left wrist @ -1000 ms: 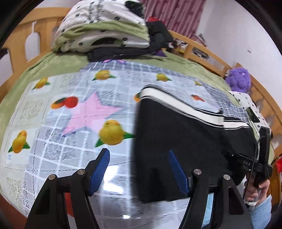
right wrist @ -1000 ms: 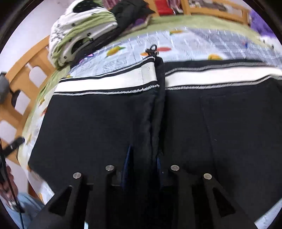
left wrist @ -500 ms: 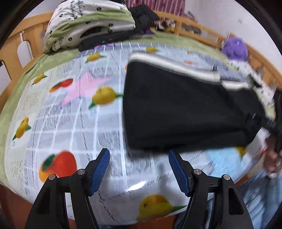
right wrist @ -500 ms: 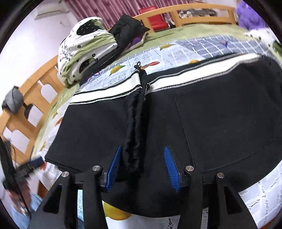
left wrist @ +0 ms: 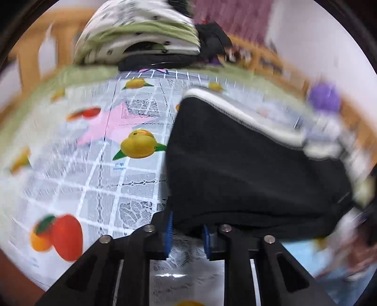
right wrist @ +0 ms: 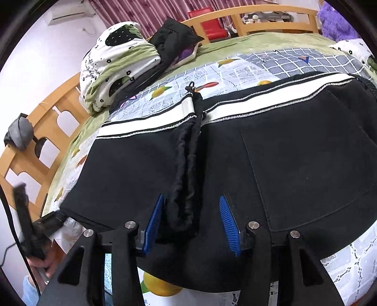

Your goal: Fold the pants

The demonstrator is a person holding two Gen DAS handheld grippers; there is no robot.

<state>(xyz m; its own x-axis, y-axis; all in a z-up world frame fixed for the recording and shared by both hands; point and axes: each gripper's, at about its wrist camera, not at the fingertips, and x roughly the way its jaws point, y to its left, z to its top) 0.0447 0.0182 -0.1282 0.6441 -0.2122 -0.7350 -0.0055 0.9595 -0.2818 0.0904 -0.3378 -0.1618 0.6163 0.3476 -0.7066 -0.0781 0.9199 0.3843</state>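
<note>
**Black pants lying folded on a fruit-print cloth, one corner between the left gripper's closing pads**

The black pants point(right wrist: 271, 169), with a white waistband point(right wrist: 247, 106) running along their far edge, are lying flat on a bed covered by a lace-patterned tablecloth point(left wrist: 94, 169) printed with oranges, mangoes and a pink star. A bunched black strip of fabric point(right wrist: 186, 179) is lying across the middle of the pants, from the waistband toward the near edge.

The left gripper point(left wrist: 187, 231) is pointing down at the near left corner of the pants. Its jaws are closing, and the blue pads point(left wrist: 168, 231) are standing close together with the dark hem of that corner between them; the left wrist view is blurred, so whether the pads are already pressing on the cloth is hard to tell with certainty, though the fabric is filling the narrow gap.

The right gripper point(right wrist: 192, 223) is sitting over the near edge of the pants, its blue pads point(right wrist: 228, 223) standing apart. The lower end of the bunched strip is lying between them, touching neither pad.

At the far end of the bed, a folded green and white spotted quilt point(right wrist: 113, 66) is lying beside a dark garment point(right wrist: 174, 44), in front of a wooden bed rail point(right wrist: 54, 110). A purple plush toy point(right wrist: 334, 21) is sitting at the far right corner.
</note>
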